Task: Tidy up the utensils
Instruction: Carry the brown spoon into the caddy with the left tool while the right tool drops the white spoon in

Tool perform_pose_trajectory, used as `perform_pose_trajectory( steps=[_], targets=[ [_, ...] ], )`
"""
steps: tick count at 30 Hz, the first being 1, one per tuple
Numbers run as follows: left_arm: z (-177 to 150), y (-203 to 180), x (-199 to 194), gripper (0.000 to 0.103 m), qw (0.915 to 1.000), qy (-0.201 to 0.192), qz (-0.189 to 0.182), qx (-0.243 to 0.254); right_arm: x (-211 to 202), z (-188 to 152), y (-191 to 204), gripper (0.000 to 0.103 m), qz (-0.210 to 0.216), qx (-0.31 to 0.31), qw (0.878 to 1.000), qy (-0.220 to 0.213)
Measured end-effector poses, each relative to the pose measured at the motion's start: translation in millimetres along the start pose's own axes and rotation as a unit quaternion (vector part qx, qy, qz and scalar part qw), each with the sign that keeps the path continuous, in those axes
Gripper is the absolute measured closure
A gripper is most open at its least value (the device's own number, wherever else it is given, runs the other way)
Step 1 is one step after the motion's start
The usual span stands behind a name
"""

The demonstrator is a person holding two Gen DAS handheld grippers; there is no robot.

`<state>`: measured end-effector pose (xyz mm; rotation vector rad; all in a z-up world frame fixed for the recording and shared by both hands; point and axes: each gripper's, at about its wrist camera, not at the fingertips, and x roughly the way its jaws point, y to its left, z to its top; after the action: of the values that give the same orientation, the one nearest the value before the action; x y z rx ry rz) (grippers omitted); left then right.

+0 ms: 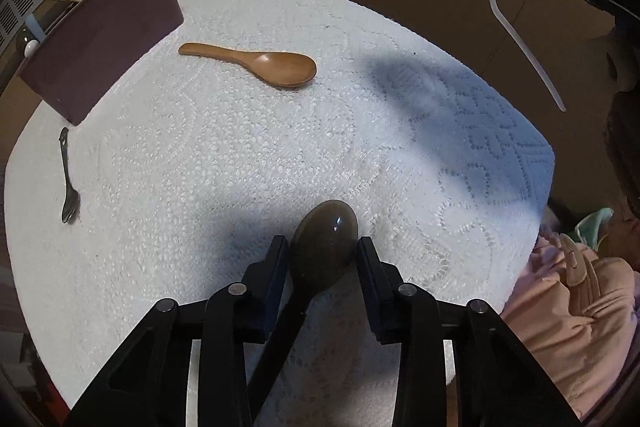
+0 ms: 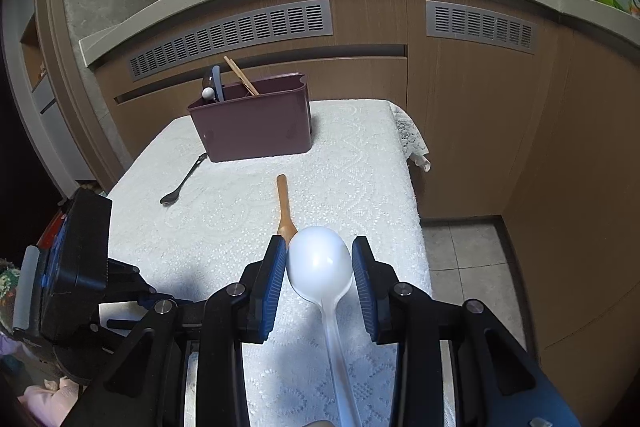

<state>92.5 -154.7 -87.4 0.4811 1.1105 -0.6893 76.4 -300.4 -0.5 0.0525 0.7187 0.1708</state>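
A dark brown spoon (image 1: 324, 239) sits bowl-forward between the pads of my left gripper (image 1: 322, 259), which press on both sides of the bowl; its handle runs back under the fingers. My right gripper (image 2: 320, 259) is shut on the bowl of a white plastic spoon (image 2: 320, 263). In the left wrist view that white spoon (image 1: 520, 39) hangs handle-down at the upper right. On the cloth lie a wooden spoon (image 1: 260, 65) (image 2: 285, 207) and a small metal spoon (image 1: 68, 183) (image 2: 182, 183). The purple utensil holder (image 1: 104, 43) (image 2: 256, 123) stands at the table's far end.
A white lace cloth (image 2: 352, 155) covers the small table. The holder has chopsticks (image 2: 242, 77) and other utensils in it. Wooden cabinets with vent grilles (image 2: 232, 35) stand behind. Tiled floor (image 2: 464, 255) lies to the right. Pink clothing (image 1: 572, 315) shows beside the table.
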Motion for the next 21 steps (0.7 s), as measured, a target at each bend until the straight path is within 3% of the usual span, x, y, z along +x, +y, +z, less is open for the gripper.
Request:
perform_pose_trajectory(
  steps=[6,11,16,20,21],
  targets=[
    [-13.0,11.1,-31.0,0.067,0.9953,-0.077,0.020,-0.055,-1.3,-0.1,2.3,0.072,0.009,0.002,1.000,-0.002],
    [-26.5,23.7,-77.8,0.067,0.9769,-0.174,0.049,-0.114,-2.8,1.6,8.3,0.072,0.020,0.000,1.000,-0.010],
    [-29.5,30.2,-104.3,0.067,0.9650,-0.219,0.053,-0.134,1.4,8.2,17.8,0.072,0.034,-0.003,0.999,-0.012],
    [-16.1,48.8,-131.2,0.069,0.9502,-0.264,0.048,-0.158,0.7,27.3,26.3,0.072,0.047,-0.011,0.998,-0.027],
    [-7.9,57.1,-145.8,0.069,0.9430,-0.286,0.048,-0.163,-1.5,36.4,28.6,0.072,0.051,-0.015,0.998,-0.035]
  ],
)
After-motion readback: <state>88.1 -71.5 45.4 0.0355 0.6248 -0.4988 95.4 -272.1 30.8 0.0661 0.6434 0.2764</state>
